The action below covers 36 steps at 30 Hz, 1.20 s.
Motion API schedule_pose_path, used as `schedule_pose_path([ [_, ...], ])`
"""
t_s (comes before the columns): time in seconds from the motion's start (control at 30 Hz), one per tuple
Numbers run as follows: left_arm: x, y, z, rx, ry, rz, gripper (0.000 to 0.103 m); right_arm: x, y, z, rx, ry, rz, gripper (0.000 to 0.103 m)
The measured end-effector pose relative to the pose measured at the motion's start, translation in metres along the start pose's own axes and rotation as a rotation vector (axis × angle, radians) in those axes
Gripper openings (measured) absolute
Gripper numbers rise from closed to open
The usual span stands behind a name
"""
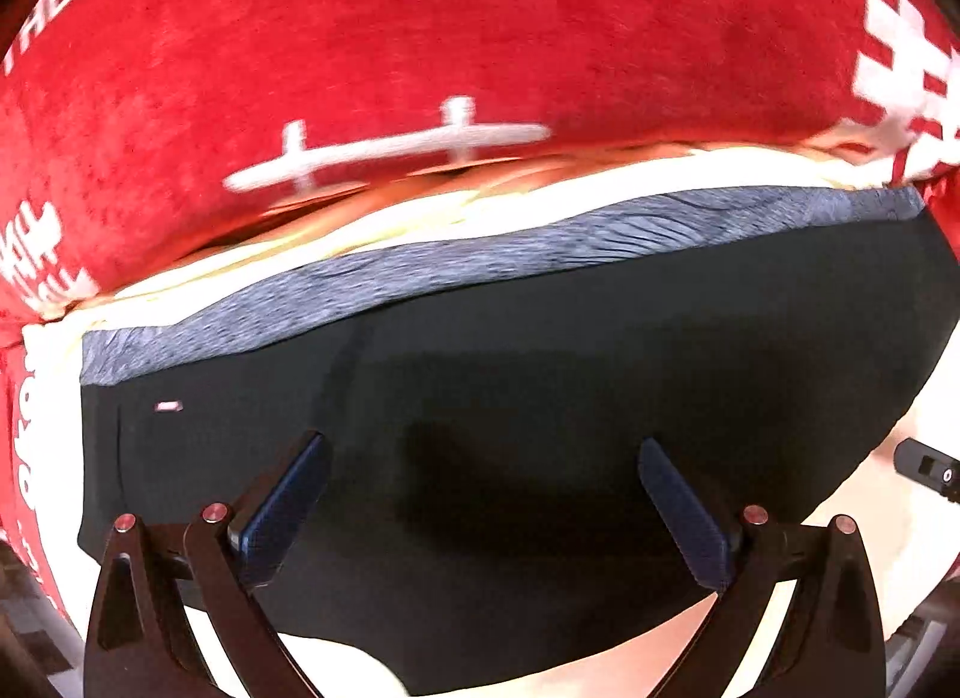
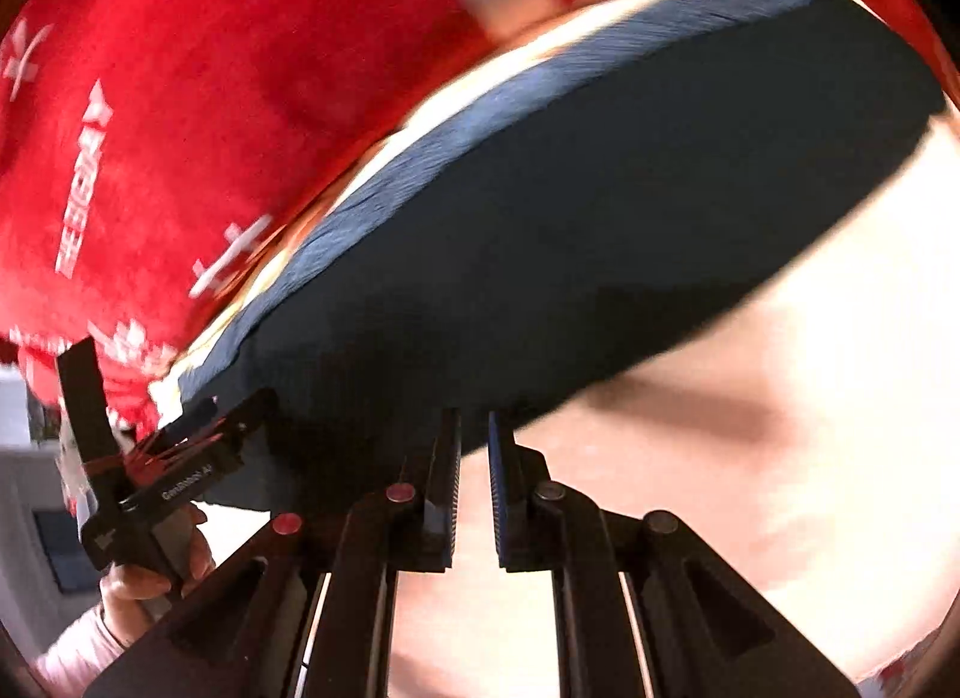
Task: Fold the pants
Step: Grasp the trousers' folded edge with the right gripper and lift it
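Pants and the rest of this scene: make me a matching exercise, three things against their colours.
Things:
1. pants
2. waistband
3. blanket

Colours:
A. red with white print
B. black
C. heathered grey-blue

Pairs: 1-B, 2-C, 3-A

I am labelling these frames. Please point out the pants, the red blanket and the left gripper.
pants (image 1: 540,350): left wrist view, dark fabric below the grey waistband.
red blanket (image 1: 420,26): left wrist view, plain red area.
left gripper (image 1: 480,452): left wrist view, midway between the open fingertips.
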State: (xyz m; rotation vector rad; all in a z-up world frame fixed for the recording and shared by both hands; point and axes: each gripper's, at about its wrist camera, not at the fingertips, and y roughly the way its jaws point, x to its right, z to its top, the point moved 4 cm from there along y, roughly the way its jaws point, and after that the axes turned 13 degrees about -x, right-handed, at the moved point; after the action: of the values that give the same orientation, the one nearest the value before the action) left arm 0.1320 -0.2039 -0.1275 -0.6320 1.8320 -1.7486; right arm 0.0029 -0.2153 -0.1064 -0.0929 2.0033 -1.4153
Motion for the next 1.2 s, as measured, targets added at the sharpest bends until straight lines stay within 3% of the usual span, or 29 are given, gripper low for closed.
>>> schedule_pose_path([
  [0.13, 0.04, -0.002, 0.001, -0.003, 0.049, 0.011, 0.103, 0.041, -0.017, 0.004, 0.023, 0.088, 0.016, 0.01],
  [0.23, 0.067, -0.001, 0.007, -0.005, 0.075, 0.007, 0.103, 0.074, -0.04, 0.011, 0.089, 0.149, 0.035, 0.012],
  [0.3, 0.086, 0.0, 0.019, 0.003, 0.082, 0.005, 0.103, 0.1, -0.057, 0.018, 0.148, 0.204, 0.018, 0.039],
  [0.33, 0.094, 0.004, 0.027, 0.006, 0.082, 0.003, 0.103, 0.115, -0.066, 0.024, 0.182, 0.238, 0.002, 0.044],
  [0.5, 0.143, 0.015, 0.059, 0.012, 0.067, 0.01, 0.103, 0.176, -0.098, 0.055, 0.295, 0.371, -0.056, 0.046],
  [0.53, 0.152, 0.019, 0.061, 0.007, 0.065, 0.017, 0.103, 0.188, -0.101, 0.061, 0.306, 0.397, -0.05, 0.045],
  [0.57, 0.159, 0.024, 0.065, 0.0, 0.062, 0.019, 0.103, 0.2, -0.104, 0.069, 0.318, 0.427, -0.037, 0.036],
  [0.6, 0.163, 0.026, 0.071, -0.004, 0.06, 0.026, 0.103, 0.205, -0.105, 0.074, 0.326, 0.432, -0.02, 0.007],
  [0.7, 0.167, 0.032, 0.075, 0.013, 0.058, 0.048, 0.103, 0.2, -0.12, 0.086, 0.354, 0.359, -0.03, 0.006],
  [0.77, 0.174, 0.041, 0.066, 0.014, 0.056, 0.05, 0.103, 0.183, -0.128, 0.092, 0.365, 0.237, -0.104, 0.006],
  [0.83, 0.171, 0.049, 0.068, 0.001, 0.05, 0.049, 0.103, 0.193, -0.12, 0.093, 0.307, 0.266, -0.156, 0.007],
  [0.87, 0.163, 0.05, 0.052, -0.001, 0.049, 0.051, 0.103, 0.201, -0.117, 0.092, 0.285, 0.298, -0.165, 0.011],
  [0.9, 0.164, 0.05, 0.052, -0.003, 0.054, 0.057, 0.103, 0.207, -0.116, 0.089, 0.283, 0.335, -0.154, 0.02],
  [1.0, 0.158, 0.042, 0.05, 0.005, 0.061, 0.067, 0.103, 0.205, -0.131, 0.074, 0.331, 0.35, -0.155, 0.021],
  [1.1, 0.158, 0.037, 0.039, 0.0, 0.052, 0.065, 0.103, 0.184, -0.147, 0.063, 0.384, 0.269, -0.195, 0.021],
  [1.2, 0.162, 0.016, 0.04, 0.025, 0.039, 0.073, 0.103, 0.153, -0.142, 0.077, 0.342, 0.112, -0.137, 0.021],
])
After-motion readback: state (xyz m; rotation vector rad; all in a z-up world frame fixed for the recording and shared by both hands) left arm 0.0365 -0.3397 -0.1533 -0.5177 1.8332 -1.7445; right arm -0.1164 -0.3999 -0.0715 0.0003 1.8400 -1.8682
